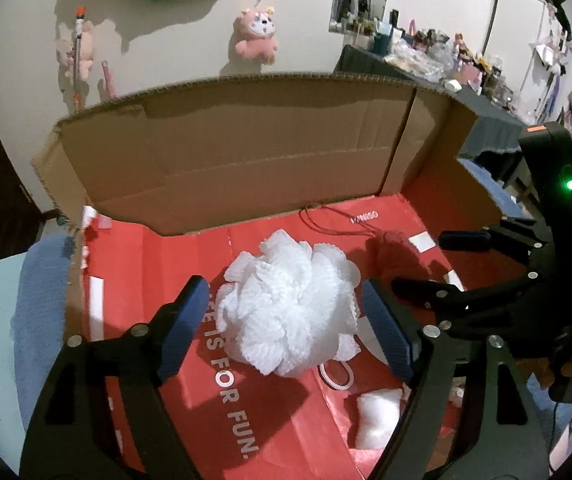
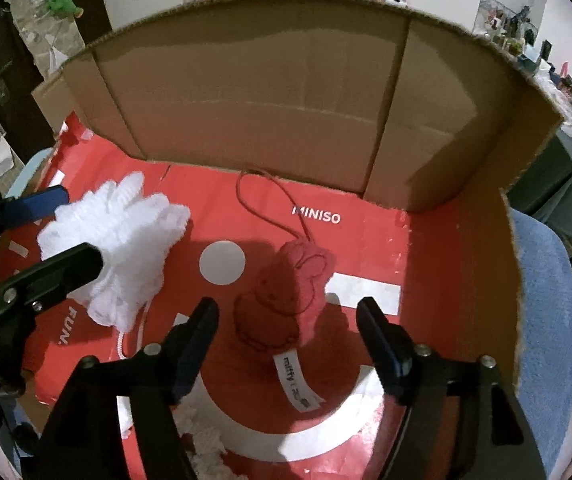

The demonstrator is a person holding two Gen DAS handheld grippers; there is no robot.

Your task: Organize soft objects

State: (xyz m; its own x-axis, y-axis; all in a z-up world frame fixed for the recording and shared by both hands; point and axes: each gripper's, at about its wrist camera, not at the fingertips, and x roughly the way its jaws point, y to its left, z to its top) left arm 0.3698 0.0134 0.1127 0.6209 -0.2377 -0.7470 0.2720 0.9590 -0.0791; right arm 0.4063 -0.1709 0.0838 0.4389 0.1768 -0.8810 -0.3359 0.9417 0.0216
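A white mesh bath pouf (image 1: 292, 306) lies on the red paper bag (image 1: 190, 256) that lines the cardboard box. My left gripper (image 1: 286, 322) is open with its blue pads on either side of the pouf, not squeezing it. The pouf (image 2: 114, 248) and left gripper (image 2: 72, 232) also show in the right wrist view. A red plush rabbit (image 2: 282, 296) with a white label lies between the open fingers of my right gripper (image 2: 288, 324). The right gripper (image 1: 430, 260) shows in the left wrist view, over the red plush (image 1: 390, 252).
The cardboard box's tall back flap (image 1: 246, 152) and right wall (image 2: 482, 280) enclose the space. A small white fluffy item (image 1: 378, 420) lies near the front. A blue towel (image 2: 546, 320) lies outside the box. Plush toys (image 1: 256, 34) hang on the wall.
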